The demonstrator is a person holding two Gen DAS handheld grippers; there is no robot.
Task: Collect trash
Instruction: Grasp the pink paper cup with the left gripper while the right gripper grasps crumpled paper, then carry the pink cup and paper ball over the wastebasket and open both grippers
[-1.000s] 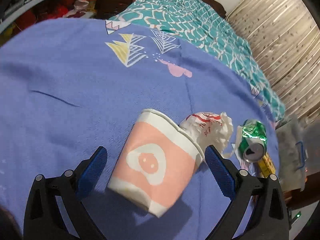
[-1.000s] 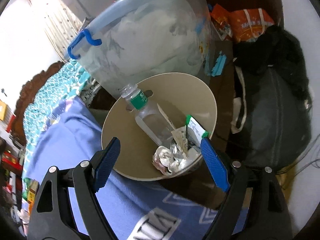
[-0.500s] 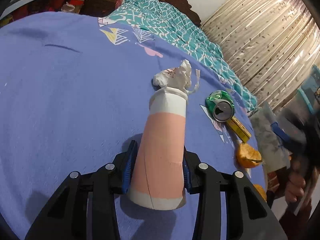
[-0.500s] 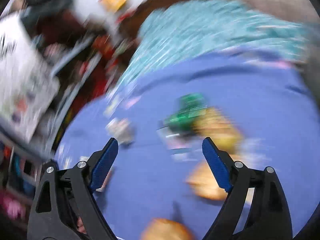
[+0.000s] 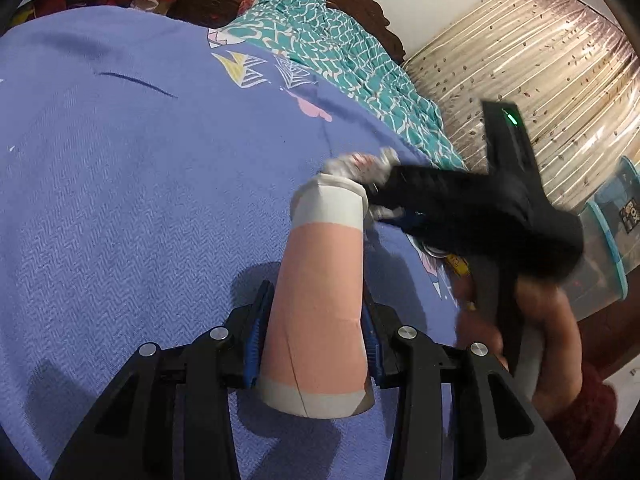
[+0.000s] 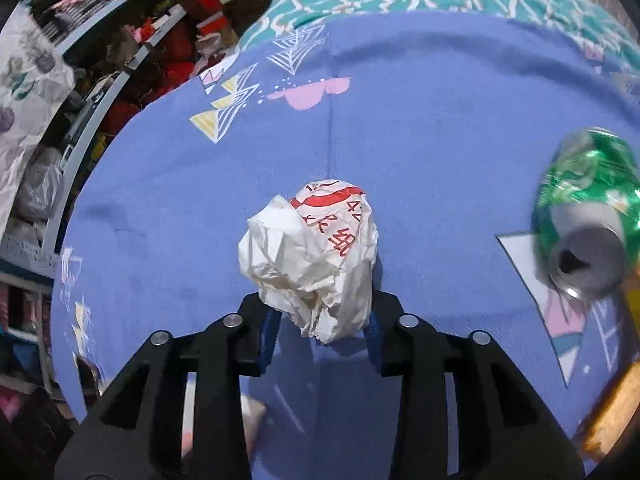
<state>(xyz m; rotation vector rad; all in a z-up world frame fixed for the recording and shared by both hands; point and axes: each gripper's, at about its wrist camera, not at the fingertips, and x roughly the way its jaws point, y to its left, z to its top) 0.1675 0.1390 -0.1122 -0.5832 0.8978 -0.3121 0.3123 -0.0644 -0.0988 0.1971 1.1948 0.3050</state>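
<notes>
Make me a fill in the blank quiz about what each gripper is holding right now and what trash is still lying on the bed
1. The left gripper is shut on a pink and white paper ____.
2. The right gripper is shut on a crumpled white wrapper with ____ printing.
3. Still lying on the purple bedspread is a crushed ____ can.

Missing words: cup; red; green
</notes>
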